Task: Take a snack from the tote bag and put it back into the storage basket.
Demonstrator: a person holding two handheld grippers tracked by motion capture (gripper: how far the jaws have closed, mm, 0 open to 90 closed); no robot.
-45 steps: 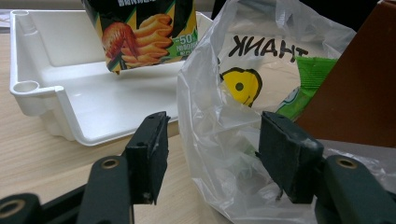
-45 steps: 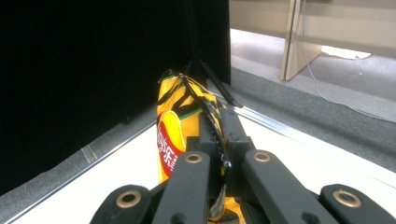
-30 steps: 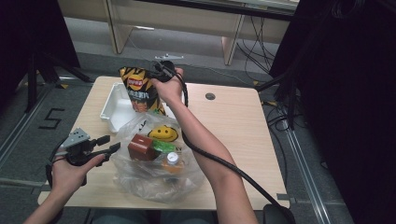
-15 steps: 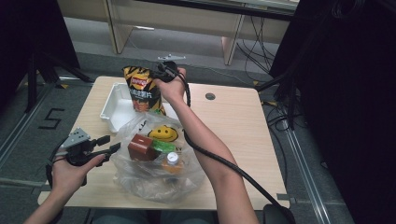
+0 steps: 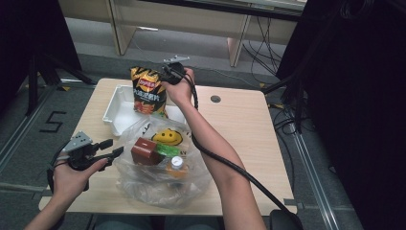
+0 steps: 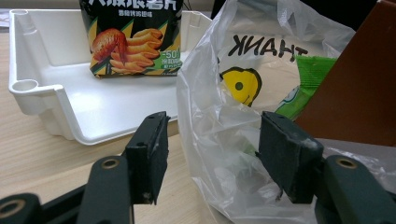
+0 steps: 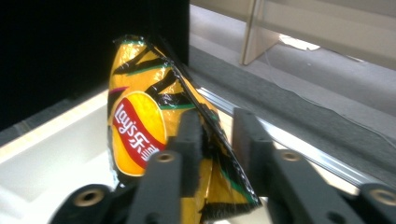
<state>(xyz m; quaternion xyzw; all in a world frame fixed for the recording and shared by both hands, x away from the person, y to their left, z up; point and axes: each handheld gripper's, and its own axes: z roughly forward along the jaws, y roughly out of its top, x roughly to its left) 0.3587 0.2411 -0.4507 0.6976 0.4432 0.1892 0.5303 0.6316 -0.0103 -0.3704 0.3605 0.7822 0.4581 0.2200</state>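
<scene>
My right gripper (image 5: 168,75) is shut on the upper edge of a yellow and black crisp bag (image 5: 148,91), holding it upright over the white tray (image 5: 120,111). In the right gripper view the crisp bag (image 7: 140,135) is pinched between the jaws of the right gripper (image 7: 217,140). My left gripper (image 5: 111,148) is open at the left side of a clear plastic bag (image 5: 163,167) with a smiley print, which holds a brown box (image 5: 143,151), a green packet and a bottle (image 5: 176,164). In the left gripper view the plastic bag (image 6: 243,93) lies partly between the open jaws of the left gripper (image 6: 212,144).
The light wooden table (image 5: 244,124) has a round cable hole (image 5: 215,98) at the back right. The right gripper's cable trails along the forearm to the table's front edge. Dark floor and shelving lie beyond the table.
The right gripper has carried the crisp bag slightly to the right and lower over the tray. The left gripper has stayed open beside the plastic bag.
</scene>
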